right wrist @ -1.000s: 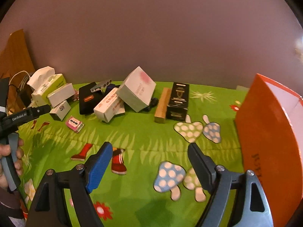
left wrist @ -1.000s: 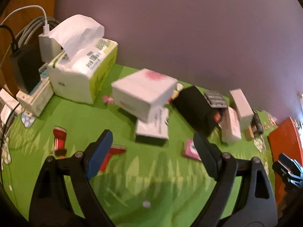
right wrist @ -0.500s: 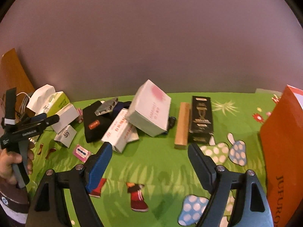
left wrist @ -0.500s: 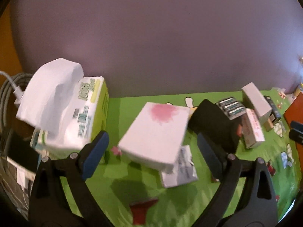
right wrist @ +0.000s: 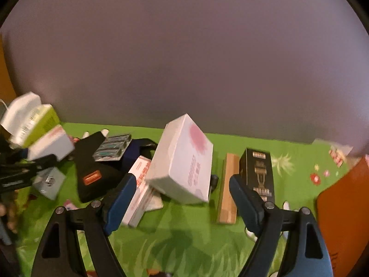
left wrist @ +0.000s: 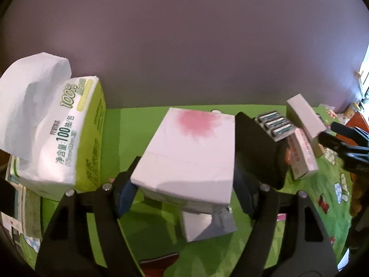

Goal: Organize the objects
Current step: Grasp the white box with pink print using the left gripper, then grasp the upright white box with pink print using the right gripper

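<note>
Where a second ago the left gripper [left wrist: 184,184] hung over bare green cloth short of the pile, it now straddles the white box with the pink blot [left wrist: 191,152], one finger at each side of it. Its jaws are closing with that box between them; whether the pads press on the cardboard yet cannot be told from the left wrist view.

Items, placed relative to that box:
- Tissue pack [left wrist: 69,133], green and white, one sheet pulled up: to its left, near, much larger in the left view than a second ago.
- Small grey-white carton [left wrist: 207,224]: under its near edge, partly hidden.
- Black pouch [left wrist: 260,147] with an orange tab: just beside it on the right.
- Razor cartridge pack [left wrist: 274,124]: lying on the pouch.
- Pink-lettered carton [left wrist: 302,154]: beyond the pouch, further right.

The right gripper [right wrist: 182,198] stands wide, nothing between its fingers. It has drawn closer to a second white box with a pink blot [right wrist: 184,161], which leans tilted on a long pink-printed carton [right wrist: 140,191]. Right of this second box lie a wooden block [right wrist: 228,189], a black box with gold print [right wrist: 258,175] and, well apart, an orange box [right wrist: 346,207].

All rest on the green patterned cloth [right wrist: 189,242].
</note>
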